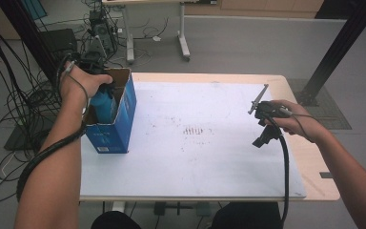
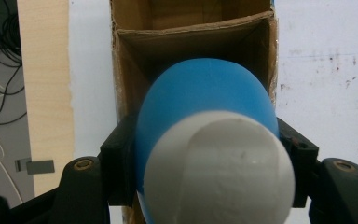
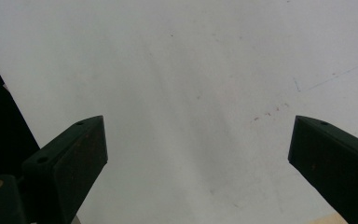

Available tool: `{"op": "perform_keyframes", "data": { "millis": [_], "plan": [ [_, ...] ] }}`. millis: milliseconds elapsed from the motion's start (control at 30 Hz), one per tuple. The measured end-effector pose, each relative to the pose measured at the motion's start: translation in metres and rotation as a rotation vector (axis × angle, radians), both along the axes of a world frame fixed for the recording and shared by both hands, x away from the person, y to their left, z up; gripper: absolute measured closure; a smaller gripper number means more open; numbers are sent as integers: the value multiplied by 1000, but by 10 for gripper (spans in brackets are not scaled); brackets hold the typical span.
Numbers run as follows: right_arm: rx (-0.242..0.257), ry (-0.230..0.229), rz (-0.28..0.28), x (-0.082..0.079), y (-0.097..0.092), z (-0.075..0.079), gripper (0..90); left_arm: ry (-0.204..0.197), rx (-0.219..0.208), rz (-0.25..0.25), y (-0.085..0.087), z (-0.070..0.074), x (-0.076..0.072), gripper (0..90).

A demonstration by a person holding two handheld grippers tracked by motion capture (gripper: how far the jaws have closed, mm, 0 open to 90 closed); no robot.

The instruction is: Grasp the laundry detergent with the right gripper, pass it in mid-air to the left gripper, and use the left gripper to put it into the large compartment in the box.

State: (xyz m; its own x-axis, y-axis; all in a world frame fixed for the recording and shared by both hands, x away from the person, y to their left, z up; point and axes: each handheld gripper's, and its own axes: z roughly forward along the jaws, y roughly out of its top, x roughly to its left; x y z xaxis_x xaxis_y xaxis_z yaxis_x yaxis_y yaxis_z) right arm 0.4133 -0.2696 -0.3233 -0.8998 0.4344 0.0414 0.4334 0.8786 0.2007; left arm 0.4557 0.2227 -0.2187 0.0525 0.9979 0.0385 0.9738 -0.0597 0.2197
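White matting is covering my desk [image 1: 195, 157] while my left gripper [image 2: 205, 154], clamped on the blue bottle [image 2: 205, 93], is lowering it into the open carton [image 1: 124, 114], needing release next; my right gripper [image 3: 198, 154] is hovering wide open, empty.

matt plastic bottle [image 2: 205, 107], cardboard box [image 2: 135, 51]

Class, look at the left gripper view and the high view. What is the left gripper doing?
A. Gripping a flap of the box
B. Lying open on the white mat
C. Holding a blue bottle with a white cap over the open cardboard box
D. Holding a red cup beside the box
C: the left gripper is clamped on the blue bottle, white cap toward the camera, above the open cardboard box.
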Motion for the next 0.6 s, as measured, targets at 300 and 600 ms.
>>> {"op": "perform_keyframes", "data": {
  "millis": [300,600],
  "plan": [
    [5,0,-7,0,-2,0,45,5,-6,13,0,-15,-1,378],
    [8,0,-8,-1,-2,-1,45,8,1,14,0,-26,-1,378]
  ]
}}
